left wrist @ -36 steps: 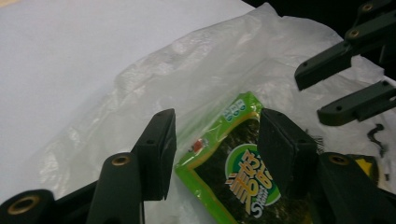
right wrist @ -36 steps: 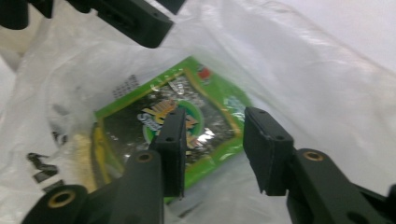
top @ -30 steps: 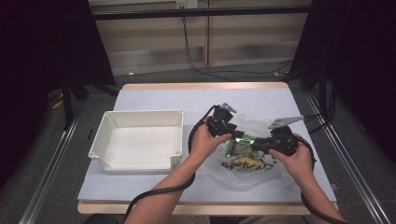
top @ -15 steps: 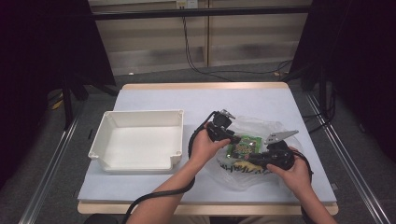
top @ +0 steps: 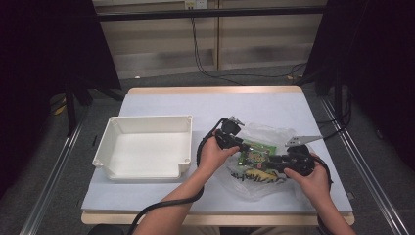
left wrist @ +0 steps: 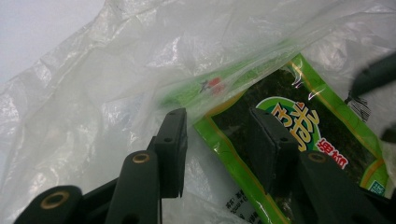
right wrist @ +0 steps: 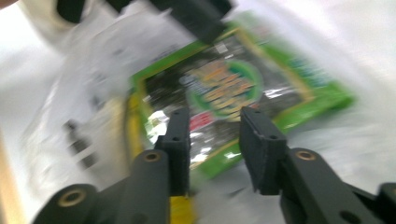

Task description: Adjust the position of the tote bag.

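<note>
In the high view, both hands are working at a clear plastic bag (top: 259, 161) lying on the right half of the table (top: 205, 105), towards its near edge, with a white bin (top: 144, 147) waiting empty beside it on the left, probably to receive the contents. The left gripper (top: 234, 139) and right gripper (top: 274, 160) are meeting over a green seaweed packet (top: 254, 154) inside the bag.

In the left gripper view, the left gripper (left wrist: 217, 135) is standing partly open, straddling the bag's film edge and the packet (left wrist: 299, 126) without pinching, seemingly to spread the opening.

In the blurred right gripper view, the right gripper (right wrist: 215, 135) has just been opening its jaws; they are flanking the packet (right wrist: 224, 88), gripping nothing.
</note>
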